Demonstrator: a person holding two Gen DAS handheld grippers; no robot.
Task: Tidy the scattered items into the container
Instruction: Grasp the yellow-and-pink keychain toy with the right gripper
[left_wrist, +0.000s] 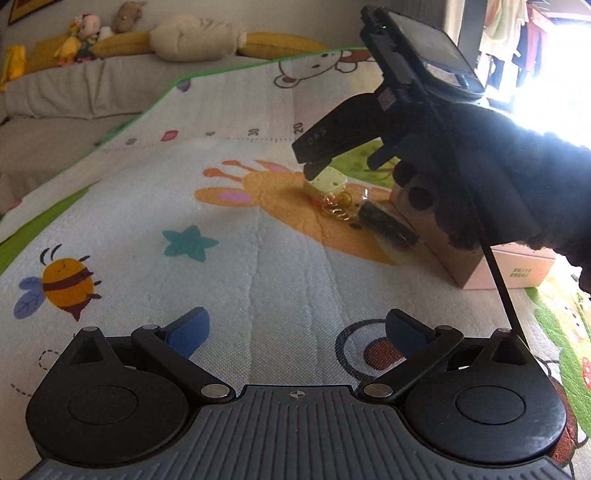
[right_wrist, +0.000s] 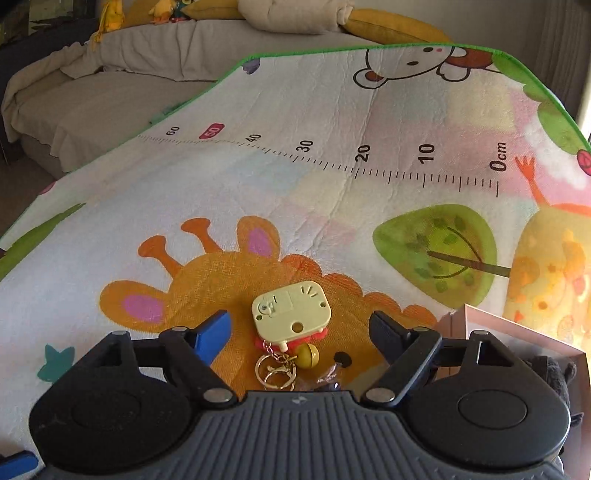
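Note:
A pale yellow keychain toy (right_wrist: 290, 310) with gold rings (right_wrist: 275, 373) and a small bell lies on the giraffe print of the play mat. My right gripper (right_wrist: 301, 334) is open, its fingers on either side of the toy, just above it. In the left wrist view the same toy (left_wrist: 325, 183) lies under the right gripper (left_wrist: 314, 168); a dark flat item (left_wrist: 388, 223) in clear wrap lies beside it, against a pink cardboard box (left_wrist: 509, 267). My left gripper (left_wrist: 295, 336) is open and empty, low over the mat, well short of the items.
The box corner (right_wrist: 517, 332) is just right of the right gripper. The printed mat (right_wrist: 332, 147) covers the floor, with a ruler strip across it. A grey sofa (left_wrist: 74, 88) with cushions and plush toys stands at the far edge. Bright window light is at the right.

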